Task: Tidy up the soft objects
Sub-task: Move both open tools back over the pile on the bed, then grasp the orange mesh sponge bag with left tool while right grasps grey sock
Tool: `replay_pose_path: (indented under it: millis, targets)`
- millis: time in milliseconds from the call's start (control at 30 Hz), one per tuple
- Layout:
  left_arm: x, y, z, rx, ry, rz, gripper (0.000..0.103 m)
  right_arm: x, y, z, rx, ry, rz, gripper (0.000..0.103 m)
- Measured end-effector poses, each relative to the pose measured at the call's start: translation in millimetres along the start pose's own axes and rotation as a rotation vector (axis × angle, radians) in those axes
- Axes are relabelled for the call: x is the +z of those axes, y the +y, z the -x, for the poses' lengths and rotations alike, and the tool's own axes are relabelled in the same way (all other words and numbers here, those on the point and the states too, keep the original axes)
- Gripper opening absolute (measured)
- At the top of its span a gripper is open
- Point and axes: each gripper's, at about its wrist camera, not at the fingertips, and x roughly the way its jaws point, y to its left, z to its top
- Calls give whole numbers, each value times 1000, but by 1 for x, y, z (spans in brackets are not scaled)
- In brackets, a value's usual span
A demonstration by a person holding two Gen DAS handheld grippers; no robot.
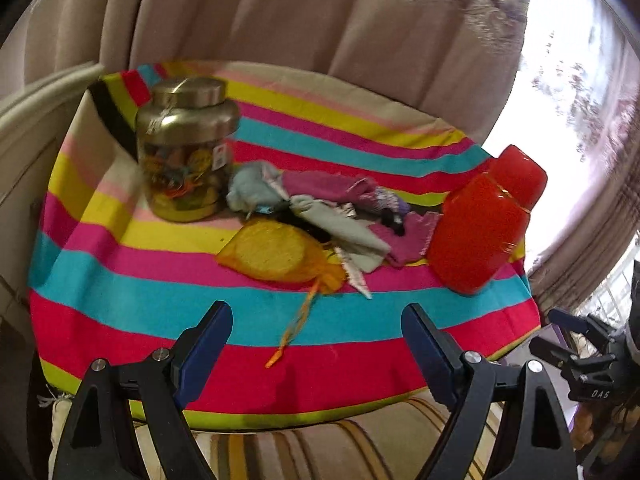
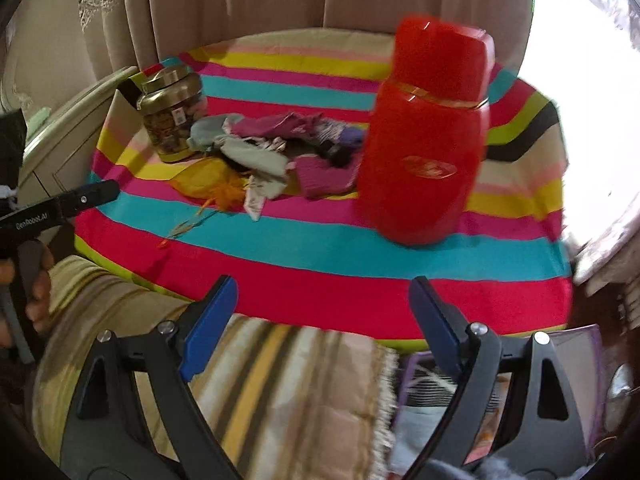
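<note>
A pile of small cloths (image 1: 340, 208), pink, pale blue and grey-green, lies in the middle of a striped towel (image 1: 160, 312). An orange mesh pouch (image 1: 280, 256) with a drawstring lies in front of it. The pile (image 2: 280, 152) and pouch (image 2: 208, 184) also show in the right wrist view. My left gripper (image 1: 316, 344) is open and empty, above the towel's near edge, short of the pouch. My right gripper (image 2: 320, 320) is open and empty, over the towel's front edge. Each gripper shows at the edge of the other's view.
A gold-lidded jar (image 1: 186, 148) stands left of the pile, a red plastic flask (image 1: 484, 224) right of it; the flask (image 2: 428, 140) stands straight ahead of my right gripper. Curtains hang behind. A striped cushion (image 2: 280, 380) lies below the towel.
</note>
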Motion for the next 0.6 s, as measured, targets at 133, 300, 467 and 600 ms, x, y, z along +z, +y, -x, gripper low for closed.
replay_pose_path:
  millis: [133, 300, 467, 600]
  targets:
    - [4, 13, -12, 1, 29, 42, 87, 8, 10, -22, 16, 19, -4, 89]
    - [11, 26, -31, -4, 72, 92, 87, 23, 24, -45, 28, 20, 21, 89]
    - [19, 35, -51, 11, 102, 105, 87, 39, 35, -67, 35, 27, 49, 89]
    - [24, 40, -71, 29, 137, 103, 87, 51, 39, -85, 59, 43, 49, 89]
